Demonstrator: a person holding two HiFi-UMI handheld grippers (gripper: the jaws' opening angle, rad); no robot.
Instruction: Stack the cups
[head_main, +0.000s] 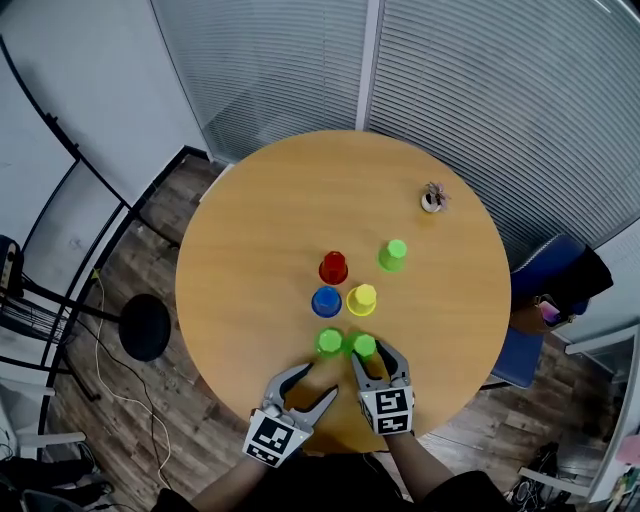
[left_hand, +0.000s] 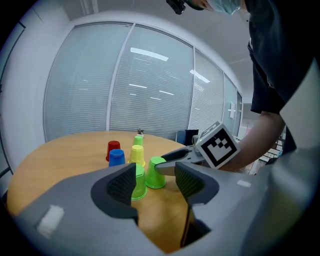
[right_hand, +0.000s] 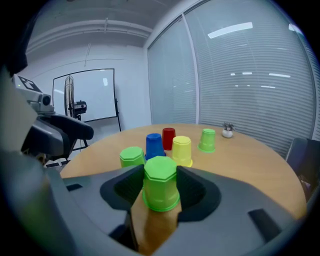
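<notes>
1. Right gripper: the jaws are closed to cup width on the near-right green cup, and both pads appear to press its sides. The cup stands upside down at the near edge of the table.
2. Left gripper: the jaws are wide apart and hold nothing. The near-left green cup stands just beyond them, partly hidden by the left jaw.
3. Other cups, all upside down and none stacked: blue cup and yellow cup in the middle, with red cup and far green cup beyond.
4. Step in hand, as judged: the first pick-up, since no cup sits on another yet.
5. Next move, as judged: lift the gripped cup clear of the table, carry it left over its close neighbour and lower it squarely. The left gripper is placed to steady that neighbour against a nudge.
</notes>
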